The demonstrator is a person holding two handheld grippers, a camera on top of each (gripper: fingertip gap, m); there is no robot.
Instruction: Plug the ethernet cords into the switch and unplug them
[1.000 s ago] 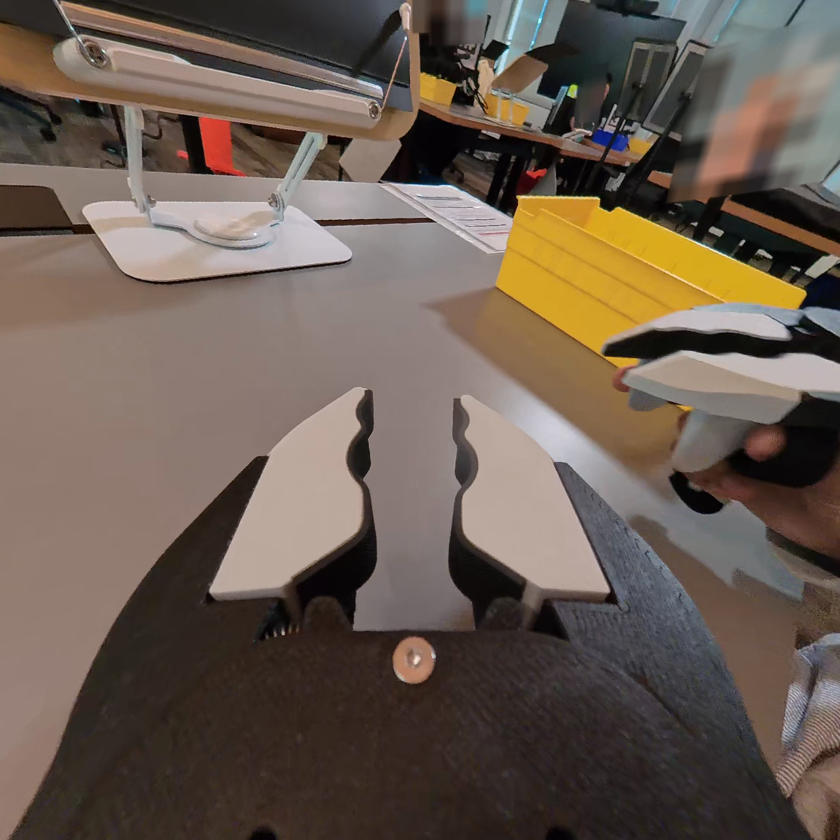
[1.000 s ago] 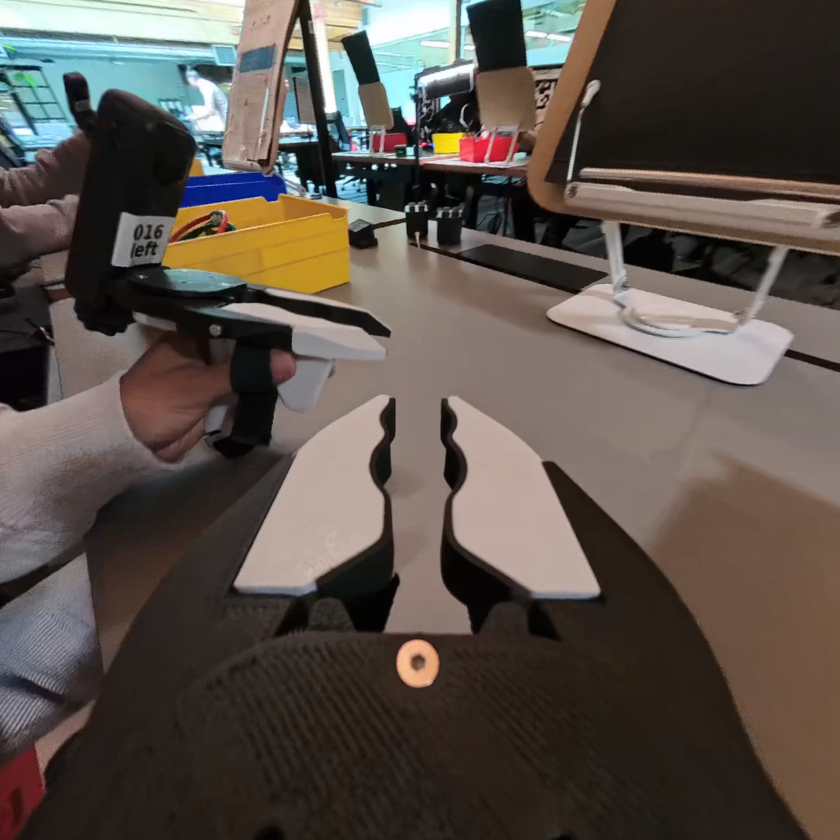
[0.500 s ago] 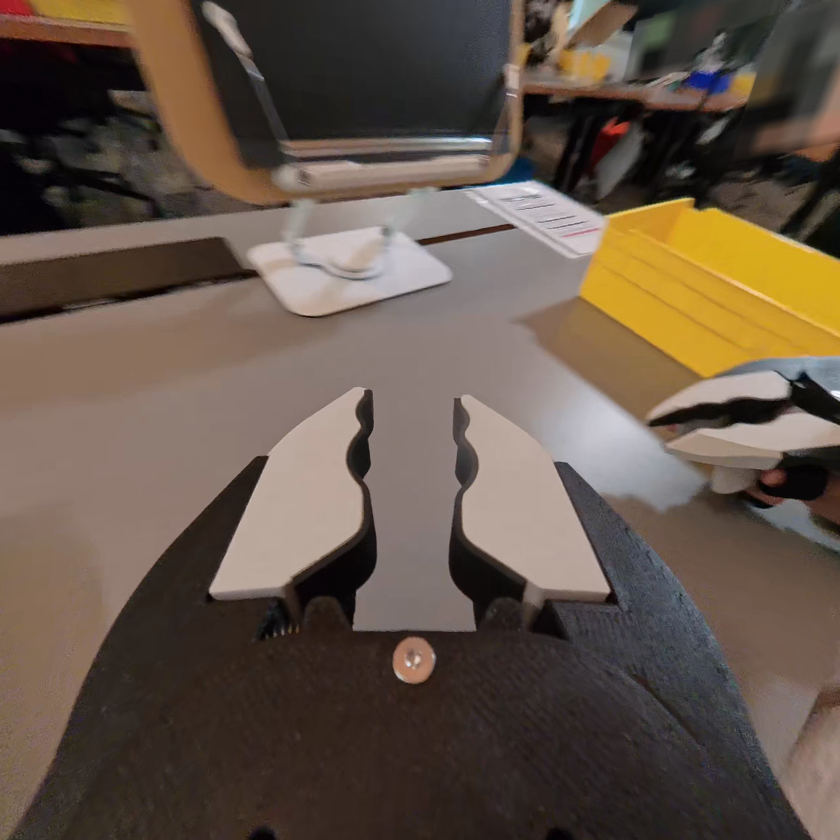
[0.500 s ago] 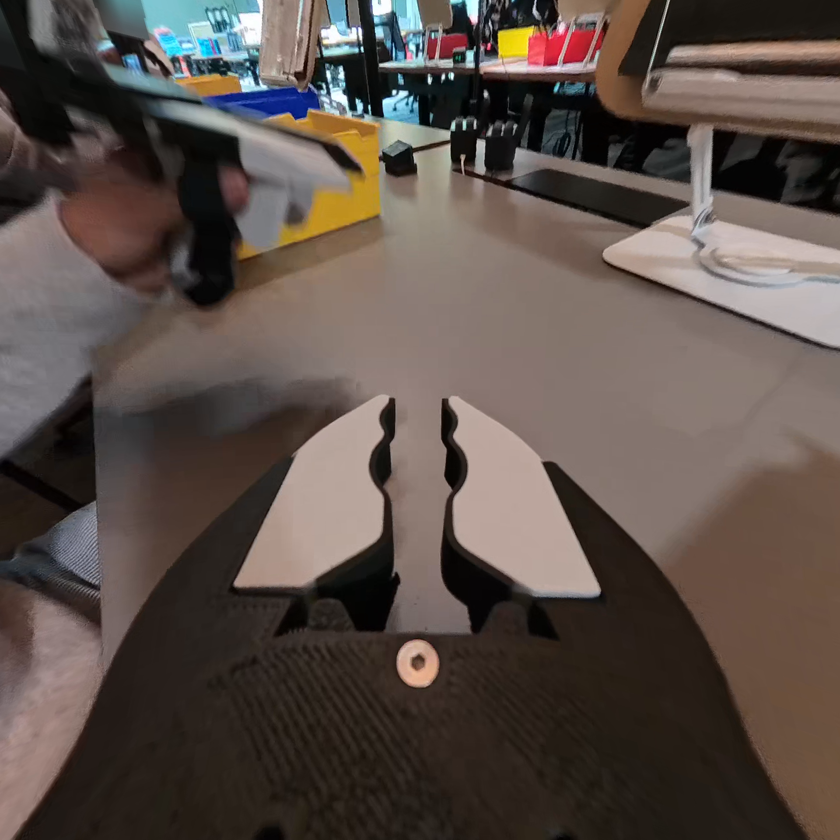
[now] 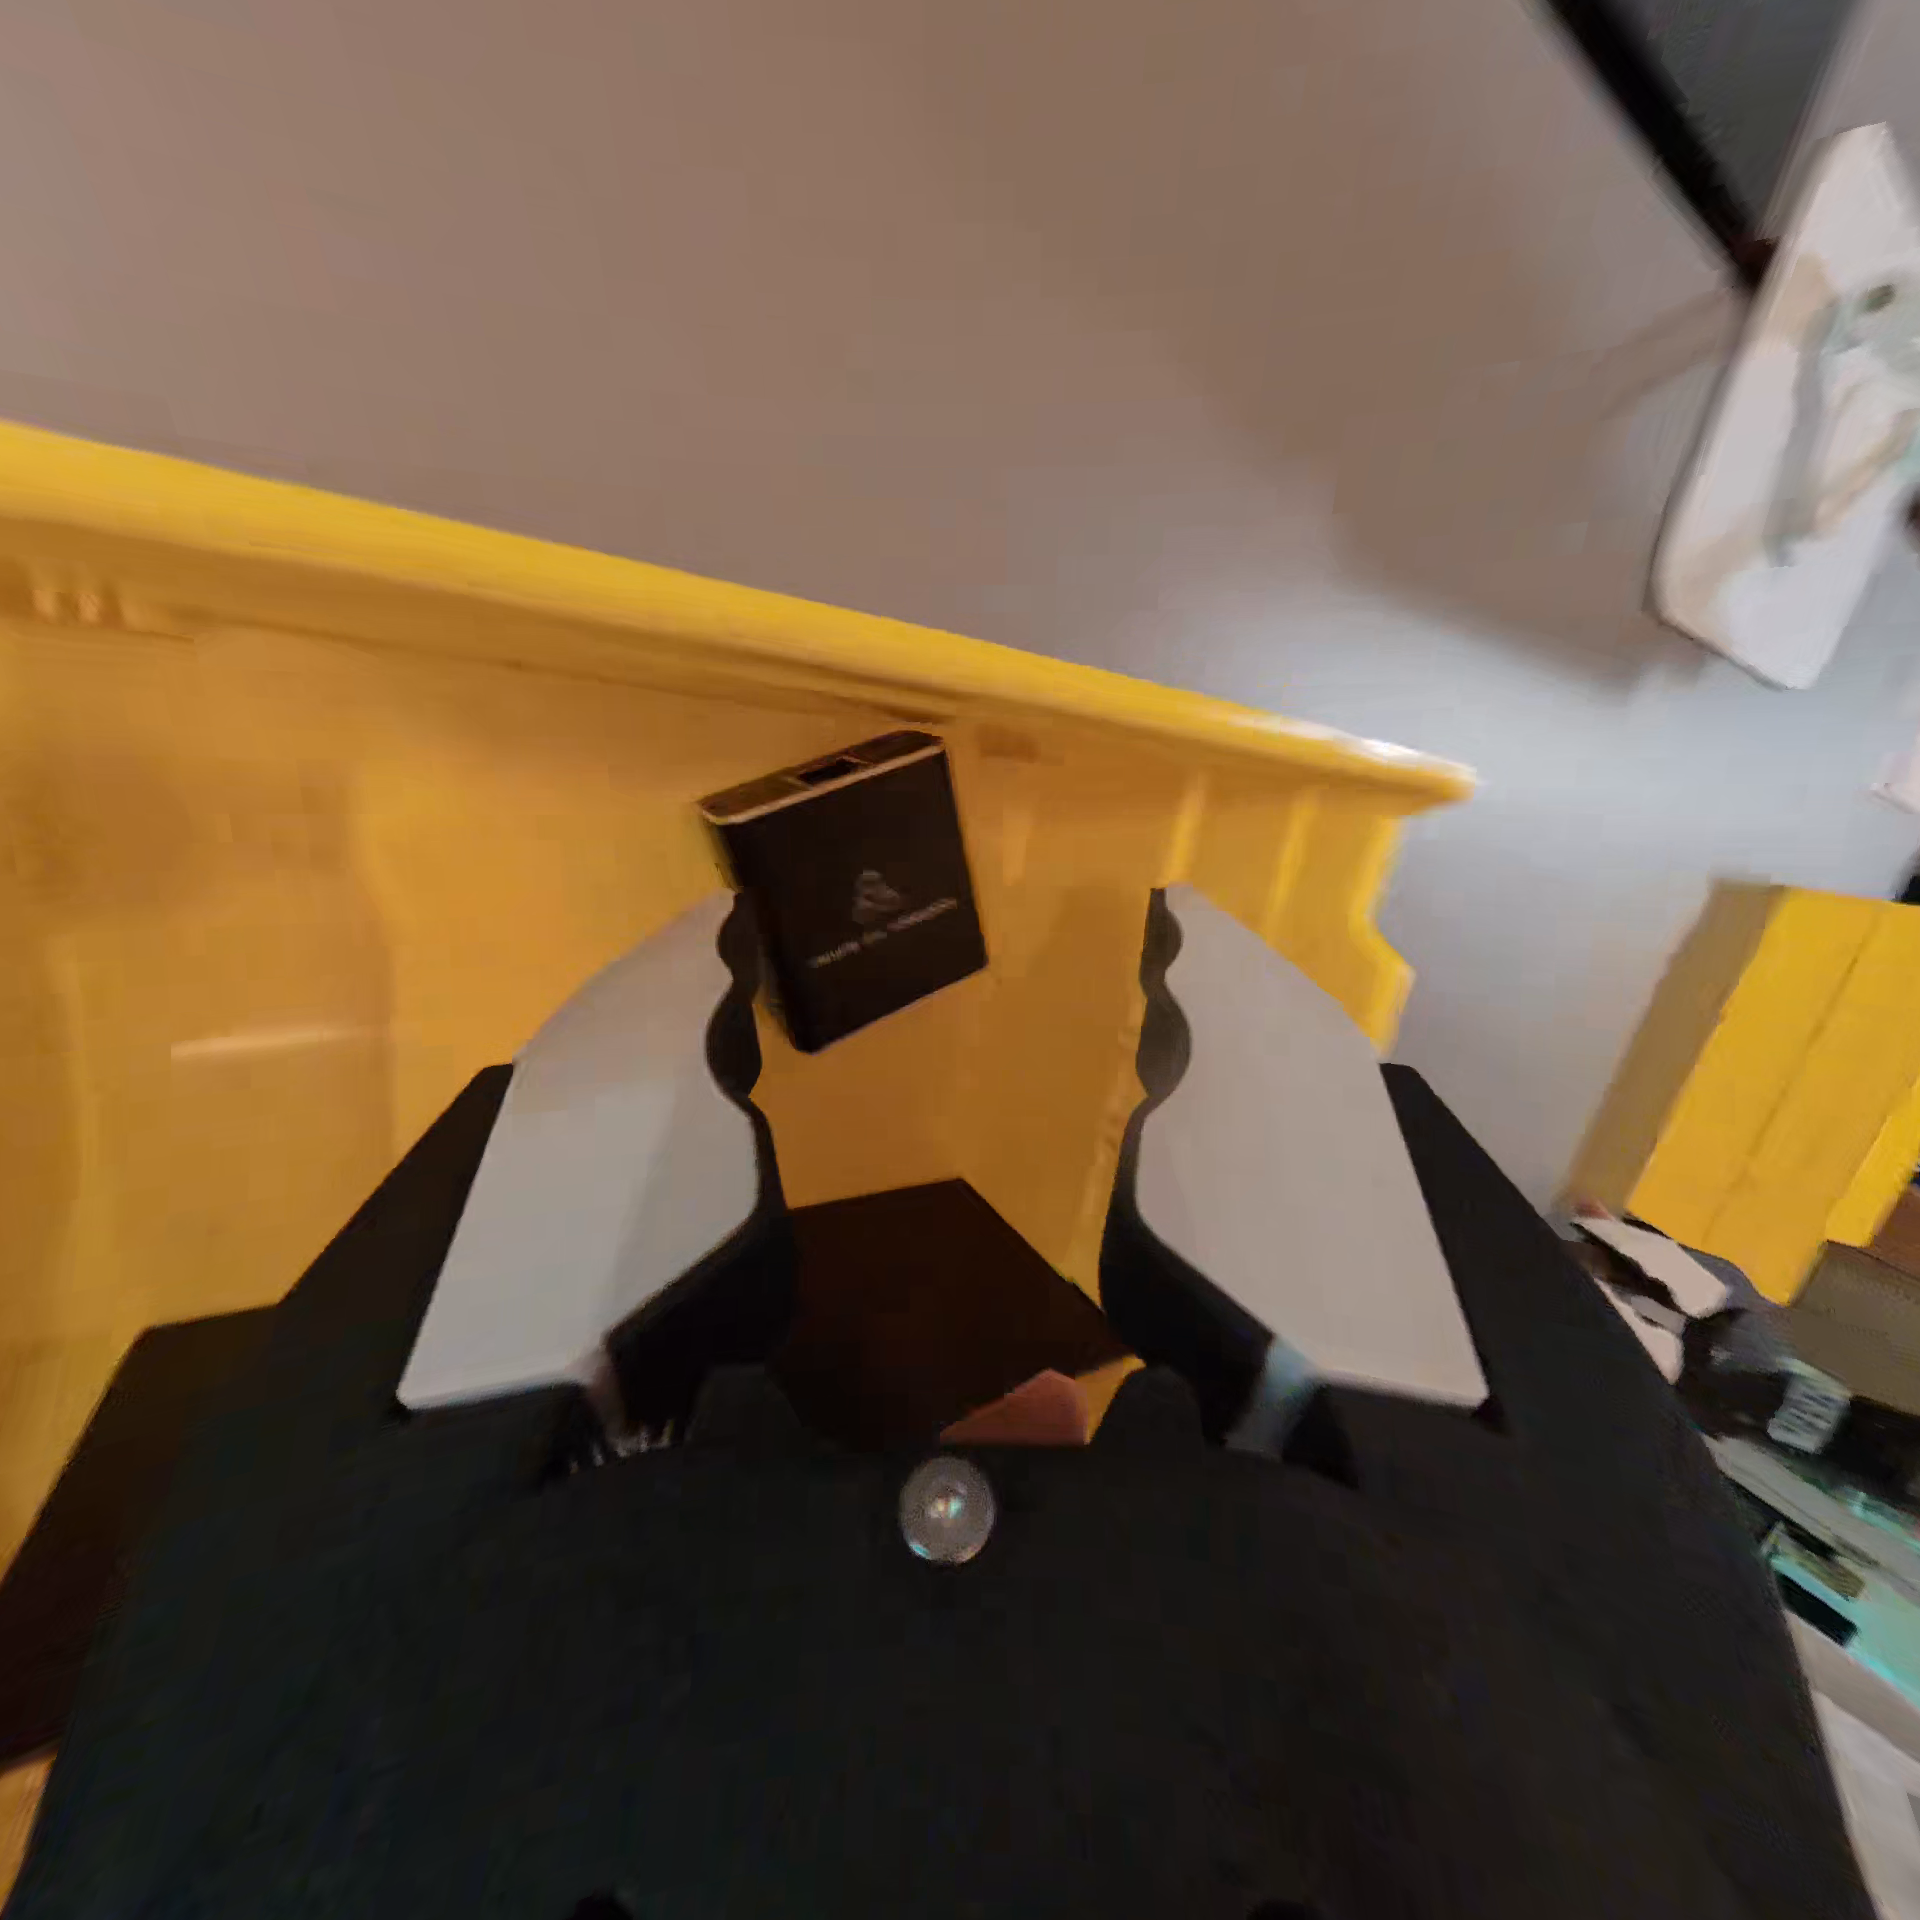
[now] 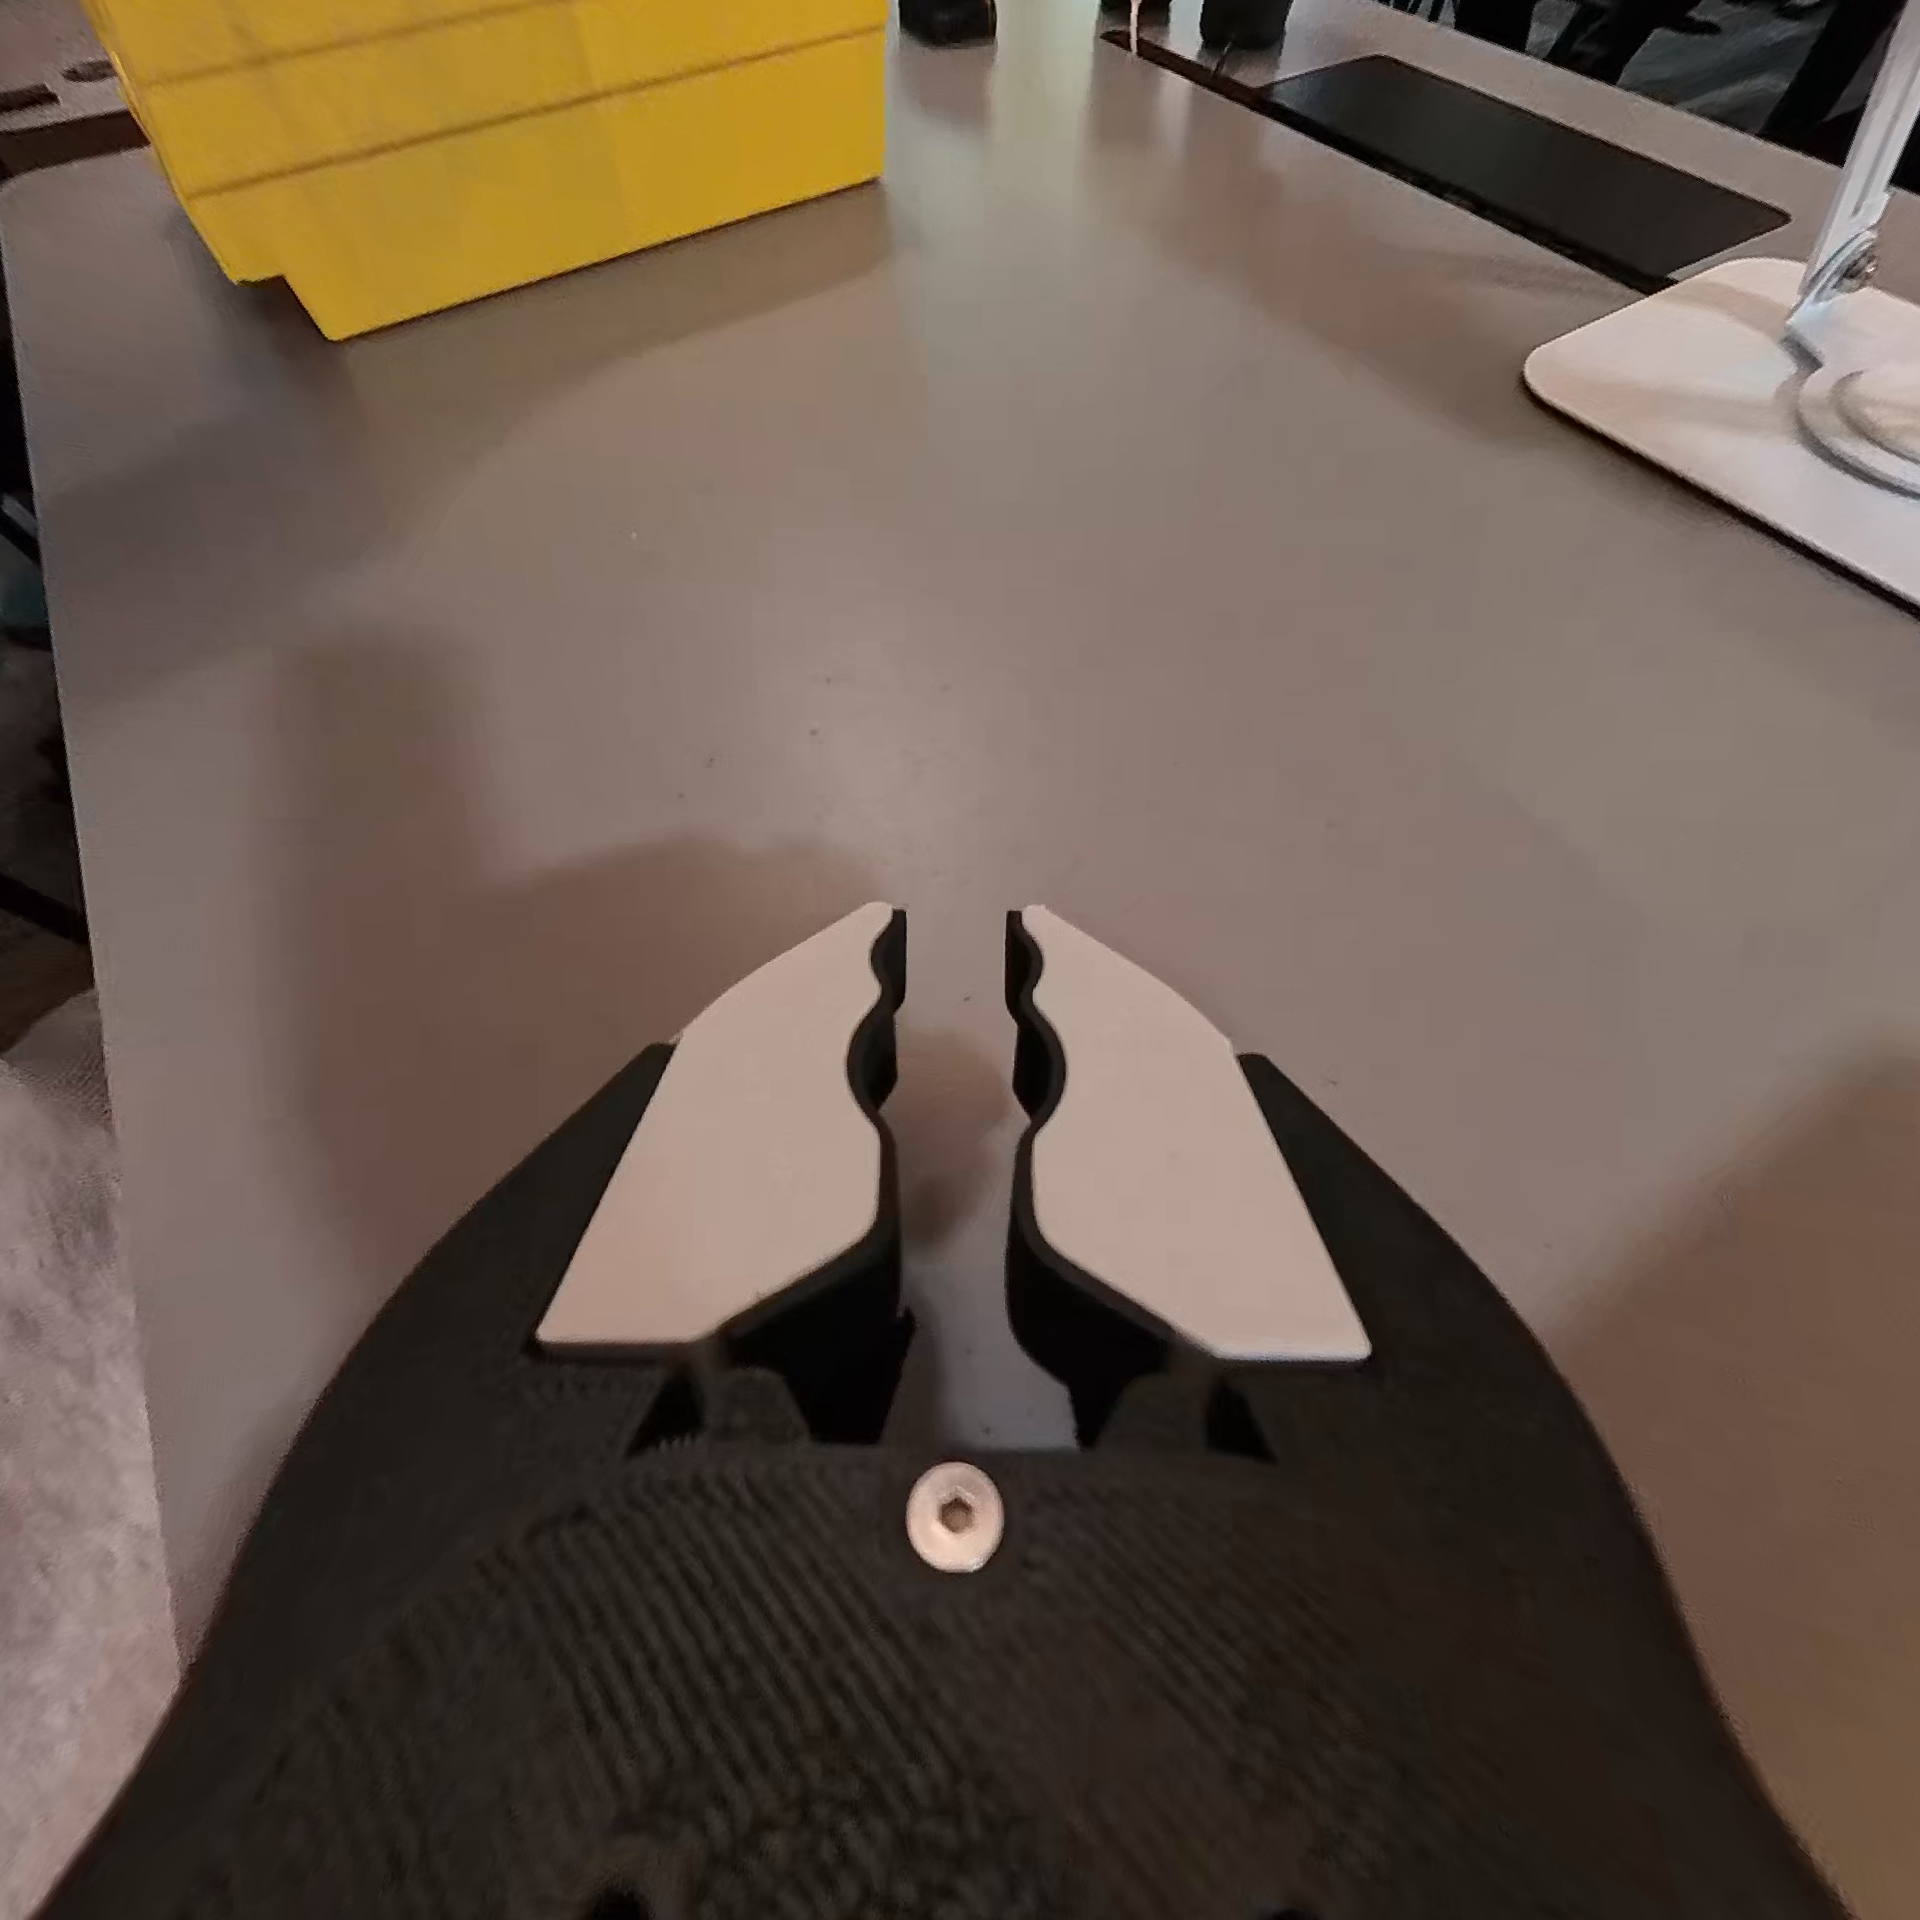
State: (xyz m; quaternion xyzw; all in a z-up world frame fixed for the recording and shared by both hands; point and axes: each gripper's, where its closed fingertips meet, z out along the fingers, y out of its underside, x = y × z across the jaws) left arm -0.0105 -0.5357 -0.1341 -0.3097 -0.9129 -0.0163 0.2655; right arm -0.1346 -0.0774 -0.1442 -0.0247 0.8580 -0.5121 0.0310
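In the left wrist view a small black box, the switch (image 5: 857, 904), lies inside a yellow bin (image 5: 727, 623), leaning by the bin's far wall. My left gripper (image 5: 935, 899) is open wide and empty, tilted down into the bin, with the switch just past its left fingertip (image 5: 665, 987). My right gripper (image 6: 956, 914) is empty, its jaws a narrow gap apart, low over the grey table (image 6: 1039, 571). No ethernet cords show in either view.
The yellow bin (image 6: 520, 156) stands at the table's far left in the right wrist view. A white stand base (image 6: 1714, 416) sits at the right, with a black strip (image 6: 1507, 166) behind it. Another yellow bin (image 5: 1766, 1091) shows to the right in the left wrist view.
My left gripper swung from the table over to the yellow bin, tipped down into it and opened wider. My right gripper lowered toward the table, its gap unchanged.
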